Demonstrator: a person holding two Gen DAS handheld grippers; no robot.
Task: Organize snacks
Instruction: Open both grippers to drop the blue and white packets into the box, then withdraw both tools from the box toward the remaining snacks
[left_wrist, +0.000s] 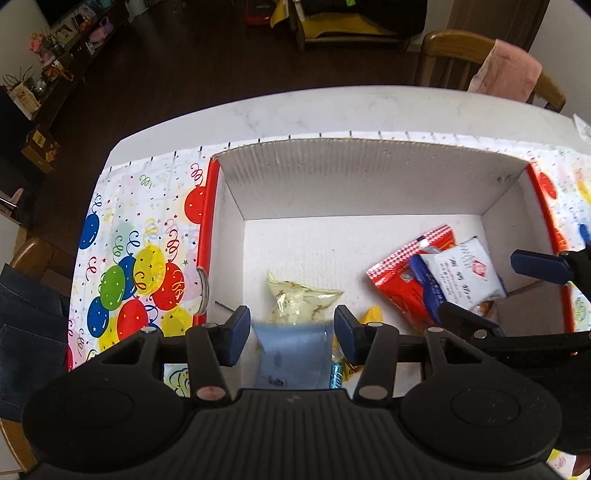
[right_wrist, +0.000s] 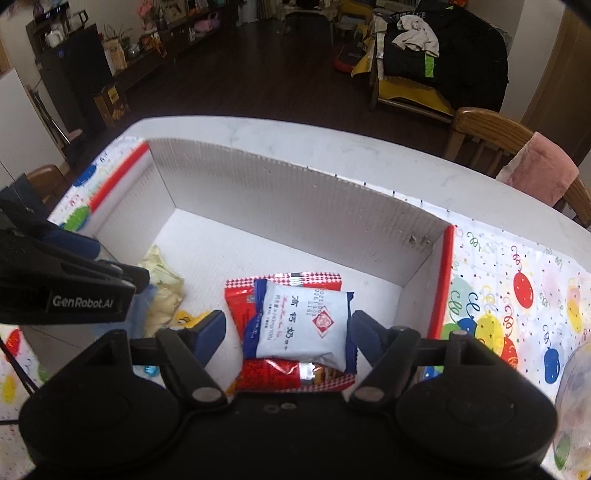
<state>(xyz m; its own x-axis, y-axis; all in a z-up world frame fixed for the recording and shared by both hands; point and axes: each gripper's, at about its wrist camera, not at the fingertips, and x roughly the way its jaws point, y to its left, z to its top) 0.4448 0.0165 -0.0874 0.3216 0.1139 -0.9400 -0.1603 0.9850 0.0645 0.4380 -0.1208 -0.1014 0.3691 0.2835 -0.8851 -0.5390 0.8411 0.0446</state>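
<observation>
Two grippers, left gripper (left_wrist: 291, 332) and right gripper (right_wrist: 286, 338), are held wide open and empty above the box (left_wrist: 369, 177). Packets appear freshly dropped at lower centre; another snack must be fetched next.

My left gripper (left_wrist: 291, 334) points forward and down, its blue-padded fingers (left_wrist: 236, 334) spread apart, with nothing pinched between them. My right gripper (right_wrist: 286, 332) sits close beside it on the right, angled the same way, its fingers (right_wrist: 210, 332) also spread wide and holding nothing. From each wrist view the other gripper shows at the edge of the frame.
</observation>
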